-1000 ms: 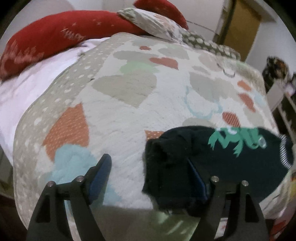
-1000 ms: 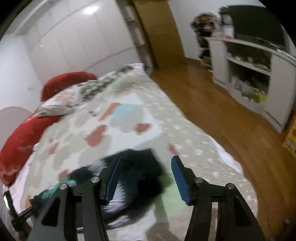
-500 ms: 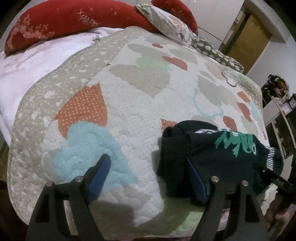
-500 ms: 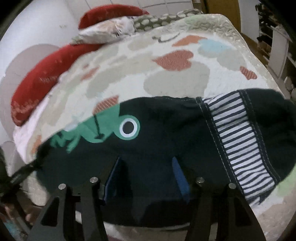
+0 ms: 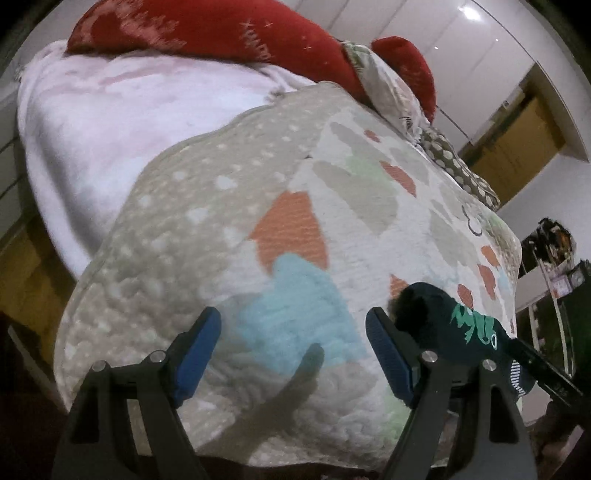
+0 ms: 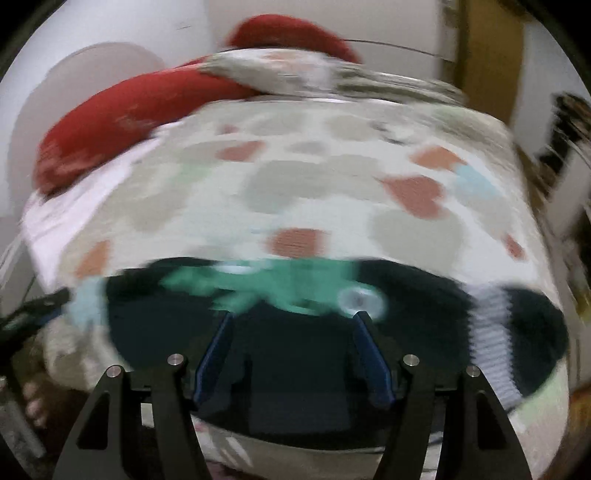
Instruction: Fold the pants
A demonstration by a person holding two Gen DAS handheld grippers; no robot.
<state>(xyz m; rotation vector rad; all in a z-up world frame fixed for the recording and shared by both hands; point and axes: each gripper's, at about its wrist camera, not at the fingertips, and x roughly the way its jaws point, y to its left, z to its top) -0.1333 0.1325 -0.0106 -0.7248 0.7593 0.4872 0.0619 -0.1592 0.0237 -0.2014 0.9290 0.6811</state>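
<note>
The dark pants (image 6: 295,354) with a green print and a striped white band lie folded near the front edge of the bed. In the right wrist view, which is blurred, my right gripper (image 6: 293,321) is open with its blue pads over the dark cloth. In the left wrist view the pants (image 5: 454,325) lie at the lower right, just beyond the right pad. My left gripper (image 5: 293,325) is open and empty over the quilt, left of the pants.
The bed carries a quilt (image 5: 258,206) with heart patches, a white blanket (image 5: 110,122) on the left, and red pillows (image 5: 207,33) at the head. A wooden door (image 5: 517,155) and shelves (image 5: 554,266) stand to the right.
My left gripper has swung left and away from the pants, which now sit at the right edge of its view. My right gripper has pulled back slightly, still open over the cloth.
</note>
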